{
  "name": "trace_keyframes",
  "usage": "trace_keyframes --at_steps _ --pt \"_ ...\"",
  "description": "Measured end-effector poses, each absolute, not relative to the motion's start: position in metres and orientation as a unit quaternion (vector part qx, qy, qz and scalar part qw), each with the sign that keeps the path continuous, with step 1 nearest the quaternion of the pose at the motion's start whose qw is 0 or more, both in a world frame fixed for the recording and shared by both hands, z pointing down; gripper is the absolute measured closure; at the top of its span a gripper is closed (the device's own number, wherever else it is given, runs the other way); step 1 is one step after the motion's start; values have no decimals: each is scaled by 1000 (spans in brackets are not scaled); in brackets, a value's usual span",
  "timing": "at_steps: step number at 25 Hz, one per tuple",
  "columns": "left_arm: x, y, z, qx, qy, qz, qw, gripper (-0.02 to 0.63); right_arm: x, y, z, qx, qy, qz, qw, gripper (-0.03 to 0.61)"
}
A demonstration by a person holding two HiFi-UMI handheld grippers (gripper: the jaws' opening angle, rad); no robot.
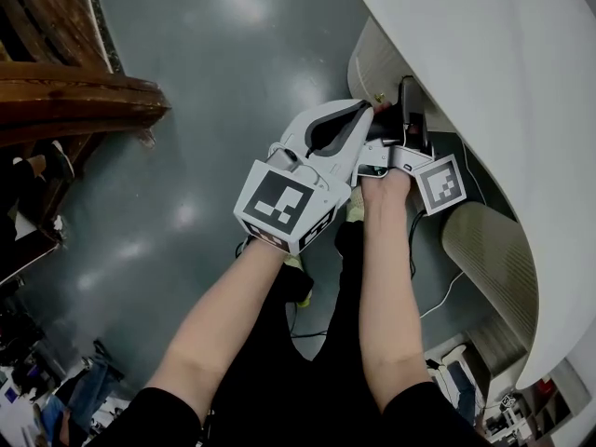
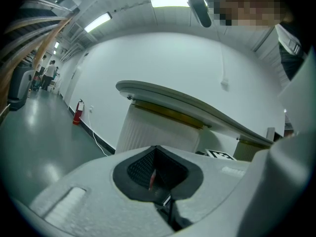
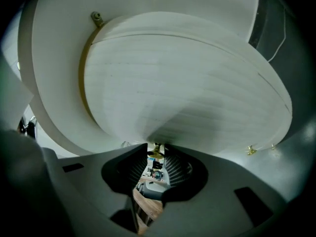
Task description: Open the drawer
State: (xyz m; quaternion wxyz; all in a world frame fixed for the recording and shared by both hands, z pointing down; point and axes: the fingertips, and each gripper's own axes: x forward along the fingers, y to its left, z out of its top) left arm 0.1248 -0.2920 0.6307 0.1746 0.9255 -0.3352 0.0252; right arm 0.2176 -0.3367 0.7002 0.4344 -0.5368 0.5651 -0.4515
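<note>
Left gripper [image 1: 365,112]: pale grey shell, black ribbed fingers [image 2: 140,167]
Left cube [image 1: 279,205]: white, black square markers, at 7 o'clock of its shell
Right gripper [image 1: 408,89]: grey and black
Right cube [image 1: 440,184]: white, black marker
Sleeves [image 1: 158,415]: short, black

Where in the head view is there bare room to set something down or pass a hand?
Bare grey floor lies between the wooden furniture at left and the white desk at right. Crowded: under the desk edge, where left gripper and right gripper sit by the ribbed drawer front; cables trail on the floor below them.
</note>
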Motion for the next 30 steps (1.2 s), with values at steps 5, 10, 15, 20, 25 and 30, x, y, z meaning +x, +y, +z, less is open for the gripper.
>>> trace_keyframes --at_steps 5,10,15,20,25,30 --pt "124 -285 626 920 -345 28 183 604 225 -332 698 -552 566 -447 419 469" --pt "112 -278 624 913 -355 33 197 604 208 -324 695 -547 573 -455 407 469" --pt "95 -267 618 908 -362 39 209 604 172 -306 697 -537 582 -478 379 468" --pt "74 -250 613 900 -374 47 220 604 143 -285 704 -535 585 -499 349 468" --pt "50 -231 609 893 -386 55 226 604 115 -267 707 -529 587 -515 330 468" --pt "23 -214 611 887 -396 61 231 604 89 -251 711 -527 592 -521 317 468"
